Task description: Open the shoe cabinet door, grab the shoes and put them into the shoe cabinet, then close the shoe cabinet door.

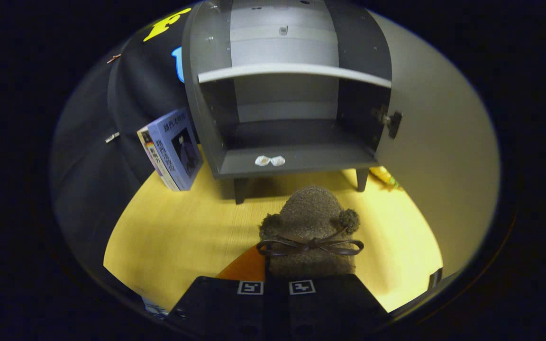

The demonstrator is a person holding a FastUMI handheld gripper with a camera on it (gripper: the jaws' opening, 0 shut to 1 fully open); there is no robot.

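holding fuzzy shoe [312, 222] in closed gripper [275, 279] before open cabinet [292, 161].

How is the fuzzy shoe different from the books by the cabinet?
The fuzzy brown shoe looks soft, with a bow and pompoms; the books look flat and smooth. The shoe sits just ahead of the gripper, whose fingers look closed on its heel; the books lean by the shoe cabinet, untouched. Both are outside the open cabinet, above the yellow floor.
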